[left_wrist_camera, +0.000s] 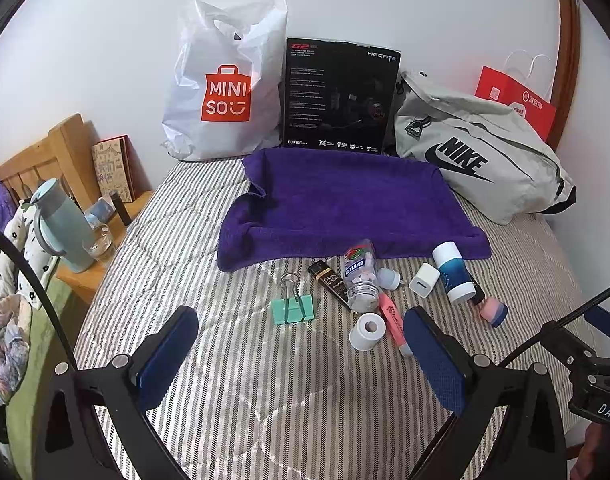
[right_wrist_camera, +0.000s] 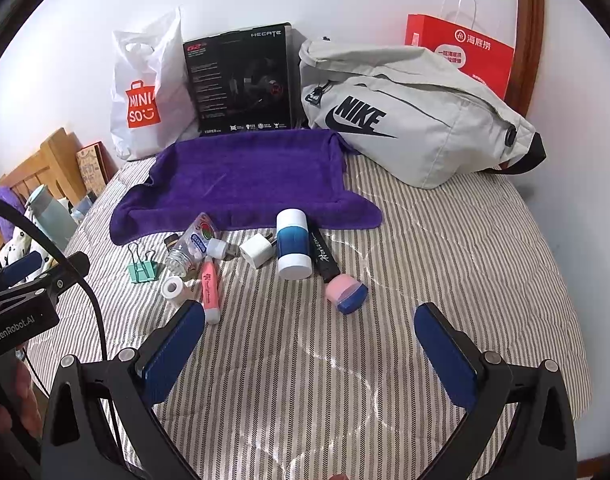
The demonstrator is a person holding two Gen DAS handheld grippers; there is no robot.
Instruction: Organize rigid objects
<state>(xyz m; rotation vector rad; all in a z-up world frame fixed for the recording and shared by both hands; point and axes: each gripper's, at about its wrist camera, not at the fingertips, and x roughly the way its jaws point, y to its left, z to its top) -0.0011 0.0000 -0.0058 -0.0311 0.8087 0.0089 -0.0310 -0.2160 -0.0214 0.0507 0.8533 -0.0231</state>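
Both the left gripper [left_wrist_camera: 301,344] and right gripper [right_wrist_camera: 309,340] gape wide, empty; the pink highlighter [right_wrist_camera: 209,290] lies lengthwise toward them.

Left tool [left_wrist_camera: 301,344] and right tool [right_wrist_camera: 309,340] both gape, empty.

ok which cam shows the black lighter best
The left wrist view. There the black lighter lies in the open between the green binder clip and the clear pill bottle, its gold lettering visible. In the right wrist view the pill bottle hides nearly all of it; only its top end shows.
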